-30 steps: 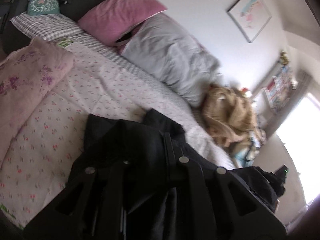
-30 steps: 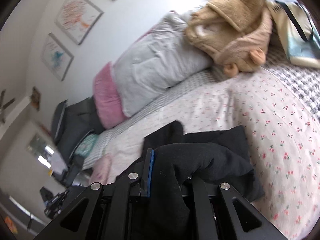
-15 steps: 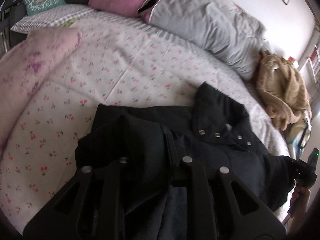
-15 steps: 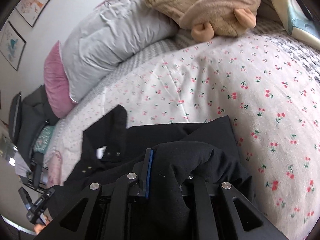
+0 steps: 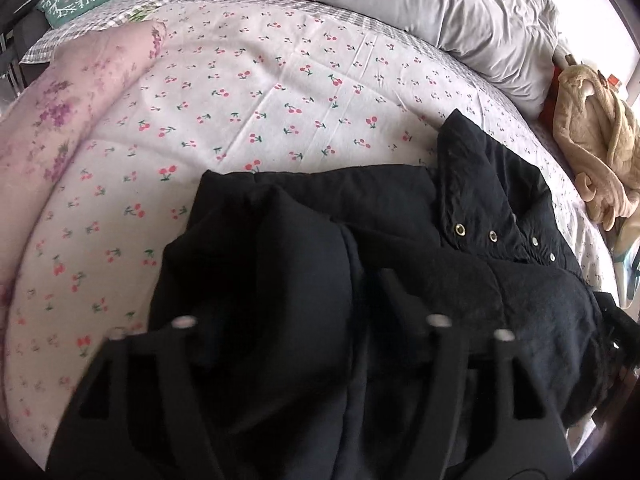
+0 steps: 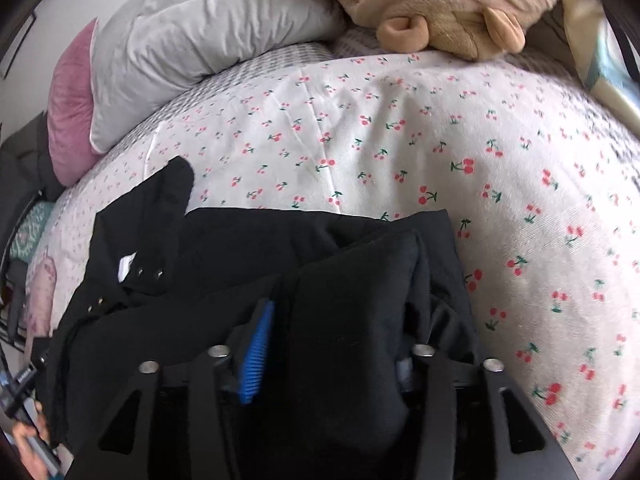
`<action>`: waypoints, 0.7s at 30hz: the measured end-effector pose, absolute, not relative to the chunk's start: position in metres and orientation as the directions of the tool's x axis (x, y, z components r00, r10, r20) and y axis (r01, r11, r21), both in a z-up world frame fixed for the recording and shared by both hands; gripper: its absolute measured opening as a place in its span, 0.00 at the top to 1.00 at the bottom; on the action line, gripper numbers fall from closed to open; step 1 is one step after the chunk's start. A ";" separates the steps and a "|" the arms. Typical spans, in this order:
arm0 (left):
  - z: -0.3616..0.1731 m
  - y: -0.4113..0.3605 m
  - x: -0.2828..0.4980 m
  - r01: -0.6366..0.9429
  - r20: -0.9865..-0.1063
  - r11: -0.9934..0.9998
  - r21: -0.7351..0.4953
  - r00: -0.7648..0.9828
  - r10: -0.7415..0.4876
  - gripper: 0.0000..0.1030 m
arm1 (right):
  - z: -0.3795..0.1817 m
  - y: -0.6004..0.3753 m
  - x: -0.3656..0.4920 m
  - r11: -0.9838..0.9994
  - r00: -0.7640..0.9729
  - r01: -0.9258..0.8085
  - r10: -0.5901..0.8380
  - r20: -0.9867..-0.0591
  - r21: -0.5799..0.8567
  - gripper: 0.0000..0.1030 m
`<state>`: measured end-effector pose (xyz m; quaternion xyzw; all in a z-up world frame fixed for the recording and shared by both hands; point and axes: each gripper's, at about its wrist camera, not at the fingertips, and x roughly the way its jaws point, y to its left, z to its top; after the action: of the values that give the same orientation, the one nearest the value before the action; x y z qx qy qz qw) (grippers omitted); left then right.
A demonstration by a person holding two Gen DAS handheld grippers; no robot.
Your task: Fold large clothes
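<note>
Black padded cloth bunched between the jaws of each claw as both were opening, letting go. The left claw (image 5: 304,320) stood wide over one folded shoulder of the coat (image 5: 400,216); the right claw (image 6: 332,340), blue pad showing, had the other fold loose between its jaws. The coat lay flat on the cherry-print bed (image 5: 248,80), collar and snaps up, probably laid there so the fold would hold. Pillows (image 6: 192,24) sat well beyond.

Soft daylight, fisheye-warped edges, dark vignette, slight blur
</note>
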<state>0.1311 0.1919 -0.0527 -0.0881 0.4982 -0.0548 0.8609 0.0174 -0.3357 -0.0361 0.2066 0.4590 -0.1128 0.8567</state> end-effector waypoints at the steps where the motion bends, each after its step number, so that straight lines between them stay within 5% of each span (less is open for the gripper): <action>1: -0.046 0.194 0.127 0.006 -0.846 0.978 -0.211 0.500 -0.185 0.22 | -0.027 -0.333 0.013 0.892 0.562 0.377 -0.007 -0.827 0.248 0.34; 4: -0.024 0.199 0.112 0.020 -0.818 0.972 -0.235 0.537 -0.209 0.21 | 0.003 -0.326 -0.003 0.896 0.608 0.355 -0.005 -0.794 0.266 0.24; 10: 0.011 0.214 0.072 0.027 -0.781 0.976 -0.215 0.596 -0.188 0.15 | 0.050 -0.297 -0.039 0.941 0.660 0.262 -0.014 -0.751 0.212 0.19; 21: -0.021 0.202 0.038 0.371 -0.884 0.893 -0.254 0.285 -0.370 0.15 | 0.016 -0.220 -0.063 0.999 0.381 -0.002 0.030 -0.924 0.032 0.19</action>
<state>0.0379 0.2021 -0.0207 0.0004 0.5517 -0.2310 0.8014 -0.0632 -0.2200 0.0157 0.0126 0.5564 0.0096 0.8308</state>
